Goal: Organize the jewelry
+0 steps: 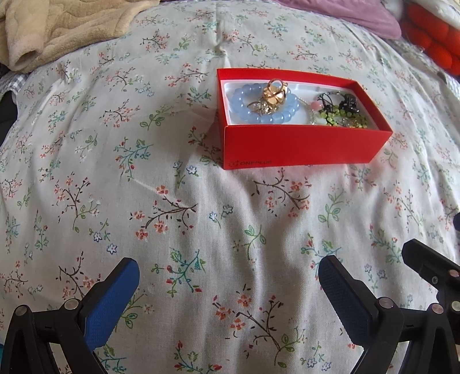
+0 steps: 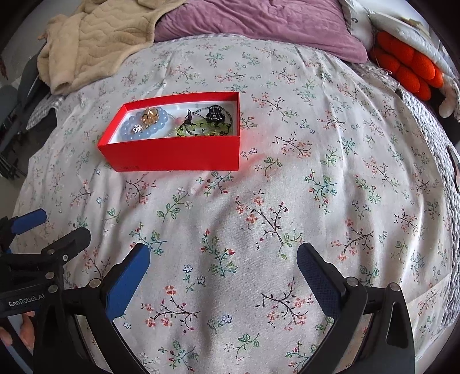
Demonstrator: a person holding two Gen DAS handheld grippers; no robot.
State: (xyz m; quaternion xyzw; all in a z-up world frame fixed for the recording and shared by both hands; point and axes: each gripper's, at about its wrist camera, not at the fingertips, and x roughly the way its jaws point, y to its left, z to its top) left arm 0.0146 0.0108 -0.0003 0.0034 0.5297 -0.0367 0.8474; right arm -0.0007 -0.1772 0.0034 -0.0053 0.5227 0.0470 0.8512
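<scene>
Hovering at the bottom of each frame, the left gripper and right gripper both gape wide and empty over the floral bedspread. Beyond, the red box already holds a blue bead bracelet, gold ring and green beads; no loose jewelry shows, so the sorting looks done. Only the right view shows the purple pillow whole, at upper centre.

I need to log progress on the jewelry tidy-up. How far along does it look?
Done: the blue bead bracelet, gold flower ring and green bead strand all lie inside the open red cardboard box. In hand: nothing; the left gripper and right gripper hover open above the floral bedsheet. Left: no loose jewelry shows; no lid in view.
</scene>
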